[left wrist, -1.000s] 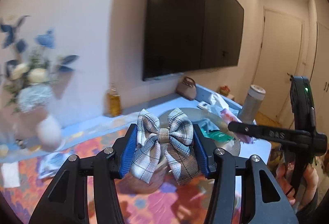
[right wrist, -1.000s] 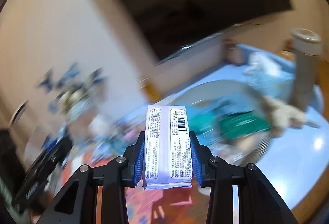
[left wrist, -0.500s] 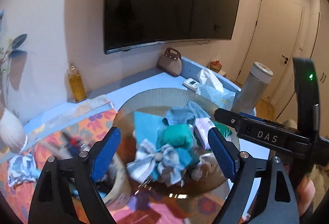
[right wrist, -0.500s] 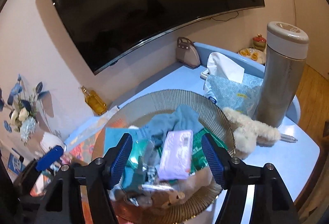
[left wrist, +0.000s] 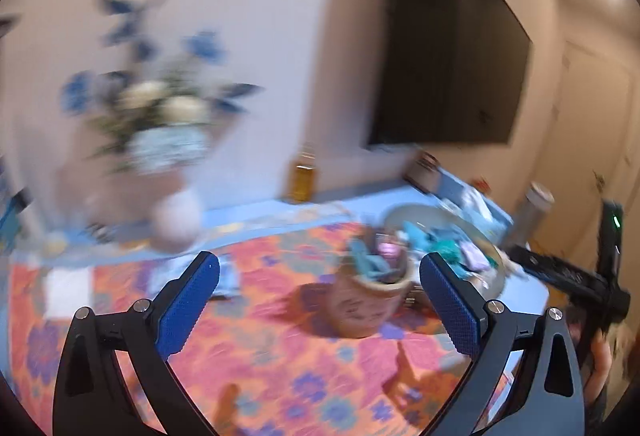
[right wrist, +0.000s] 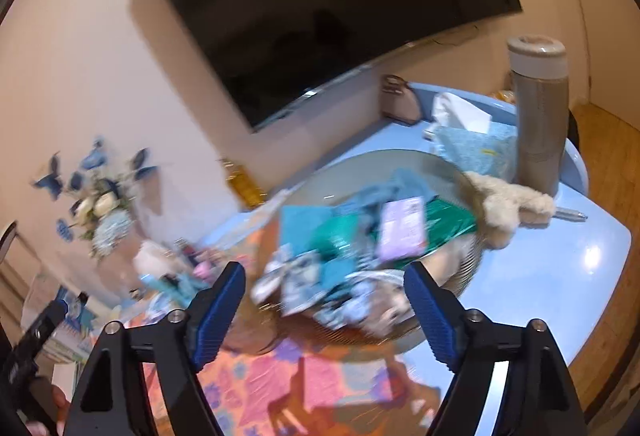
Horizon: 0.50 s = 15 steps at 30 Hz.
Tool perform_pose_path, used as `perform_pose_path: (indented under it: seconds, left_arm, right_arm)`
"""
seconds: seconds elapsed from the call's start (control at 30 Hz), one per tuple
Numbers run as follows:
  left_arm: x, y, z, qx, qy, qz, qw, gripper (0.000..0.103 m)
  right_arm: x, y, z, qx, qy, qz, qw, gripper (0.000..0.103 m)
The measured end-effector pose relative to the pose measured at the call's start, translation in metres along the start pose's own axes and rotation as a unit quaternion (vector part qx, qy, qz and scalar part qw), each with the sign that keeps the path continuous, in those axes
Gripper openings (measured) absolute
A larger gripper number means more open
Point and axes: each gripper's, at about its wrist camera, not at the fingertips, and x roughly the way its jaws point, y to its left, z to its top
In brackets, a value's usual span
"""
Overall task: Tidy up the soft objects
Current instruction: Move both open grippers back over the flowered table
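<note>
Both hand-held grippers, left [left wrist: 319, 300] and right [right wrist: 325, 308], just opened wide, empty. Plaid fabric bow [right wrist: 292, 276] and lilac tissue packet [right wrist: 402, 226] resting in round ribbed glass dish [right wrist: 400, 160]. Advised: withdraw clear before next pick.

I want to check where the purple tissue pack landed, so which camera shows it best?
The right wrist view: the purple tissue pack lies on top of the soft things in the wide bowl, fairly sharp. In the left wrist view it is only a small blurred patch at the bowl's near side.
</note>
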Motion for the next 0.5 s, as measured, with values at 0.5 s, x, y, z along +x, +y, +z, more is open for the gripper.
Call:
perform_pose_path:
  seconds: [0.5]
  left_arm:
    - [-0.029,0.181,-0.119,-0.06,0.075,0.267,0.959,0.102]
  right_arm:
    - [0.004,0.218,-0.116,-0.312,-0.015,0.1,0.945,0.103]
